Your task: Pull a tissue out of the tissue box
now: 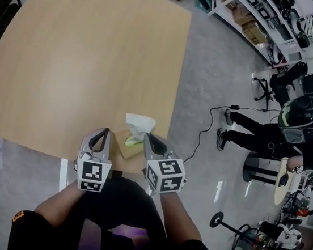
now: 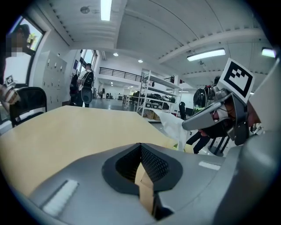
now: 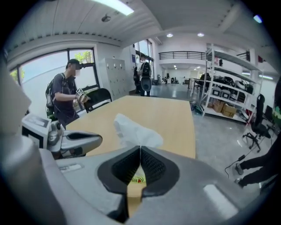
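A small tan tissue box (image 1: 131,145) sits near the wooden table's front edge, between my two grippers. A white tissue (image 1: 139,124) stands up out of its top. My right gripper (image 1: 147,136) is shut on the tissue's lower part. In the right gripper view the tissue (image 3: 134,131) rises just past the closed pads (image 3: 151,165), and the box's printed top (image 3: 137,178) shows below them. My left gripper (image 1: 107,131) is at the box's left side, jaws together. In the left gripper view, tan cardboard (image 2: 145,186) shows behind the pads; I cannot tell whether it is pinched.
The light wooden table (image 1: 85,55) stretches away from the box. A black chair (image 1: 3,10) stands at its far left. A person in black (image 1: 281,132) sits on a stool at the right by a floor cable (image 1: 207,128). Shelving (image 1: 261,21) lines the back.
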`<action>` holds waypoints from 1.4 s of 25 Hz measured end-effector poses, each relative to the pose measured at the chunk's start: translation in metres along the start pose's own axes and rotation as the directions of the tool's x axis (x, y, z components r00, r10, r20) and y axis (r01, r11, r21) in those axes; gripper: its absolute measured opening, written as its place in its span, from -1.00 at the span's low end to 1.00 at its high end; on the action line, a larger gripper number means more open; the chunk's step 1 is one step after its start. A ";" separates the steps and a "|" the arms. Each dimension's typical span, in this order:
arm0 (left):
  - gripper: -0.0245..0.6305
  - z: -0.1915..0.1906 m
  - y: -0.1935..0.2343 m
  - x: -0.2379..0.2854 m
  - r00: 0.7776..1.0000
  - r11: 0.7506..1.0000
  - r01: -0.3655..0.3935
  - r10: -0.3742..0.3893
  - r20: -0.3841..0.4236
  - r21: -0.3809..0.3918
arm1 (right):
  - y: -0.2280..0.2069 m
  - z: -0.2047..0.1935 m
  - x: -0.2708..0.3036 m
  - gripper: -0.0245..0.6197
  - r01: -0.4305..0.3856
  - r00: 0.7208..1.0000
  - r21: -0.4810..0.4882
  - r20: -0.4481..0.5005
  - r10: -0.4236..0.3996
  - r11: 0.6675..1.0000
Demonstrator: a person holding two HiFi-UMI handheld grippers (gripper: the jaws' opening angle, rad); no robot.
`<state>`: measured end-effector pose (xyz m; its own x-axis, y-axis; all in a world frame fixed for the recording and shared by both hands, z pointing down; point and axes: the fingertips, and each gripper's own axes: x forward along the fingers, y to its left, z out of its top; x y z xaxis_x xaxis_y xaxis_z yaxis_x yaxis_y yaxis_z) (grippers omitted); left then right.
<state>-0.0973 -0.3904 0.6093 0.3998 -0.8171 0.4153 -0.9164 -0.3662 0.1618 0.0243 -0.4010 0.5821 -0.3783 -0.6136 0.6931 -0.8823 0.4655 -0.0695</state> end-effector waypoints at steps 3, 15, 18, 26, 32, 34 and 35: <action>-0.87 0.002 -0.005 -0.001 1.000 1.000 0.016 -0.016 0.019 0.014 | -0.005 0.007 -0.018 -0.93 0.020 0.997 0.059 0.070 -0.024 0.998; -0.87 -0.001 -0.029 -0.033 0.998 1.000 -0.008 0.006 0.062 0.023 | 0.000 0.002 -0.058 -0.93 0.041 0.975 0.106 0.214 -0.063 0.993; -0.87 -0.008 -0.035 -0.036 0.997 0.999 -0.018 0.015 0.070 0.035 | 0.005 -0.011 -0.061 -0.93 0.031 0.972 0.098 0.229 -0.052 0.995; -0.87 -0.022 -0.100 -0.060 0.995 0.997 -0.061 0.057 0.088 0.050 | -0.006 -0.070 -0.110 -0.93 -0.018 0.960 0.083 0.278 -0.006 0.996; -0.87 -0.027 -0.145 -0.103 0.980 0.986 -0.164 0.159 0.119 0.040 | -0.007 -0.114 -0.144 -0.93 -0.115 0.943 0.056 0.319 0.092 0.992; -0.87 -0.031 -0.151 -0.121 0.973 0.979 -0.203 0.198 0.121 0.031 | -0.003 -0.123 -0.151 -0.93 -0.152 0.939 0.039 0.316 0.132 0.988; -0.87 -0.032 -0.153 -0.128 0.968 0.975 -0.222 0.218 0.120 0.023 | -0.001 -0.126 -0.152 -0.93 -0.167 0.937 0.030 0.317 0.149 0.985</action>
<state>-0.0090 -0.2158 0.5600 0.1896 -0.9249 0.3296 -0.9817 -0.1852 0.0450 0.1180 -0.2274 0.5670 -0.5748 -0.7074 0.4113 -0.8146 0.5423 -0.2058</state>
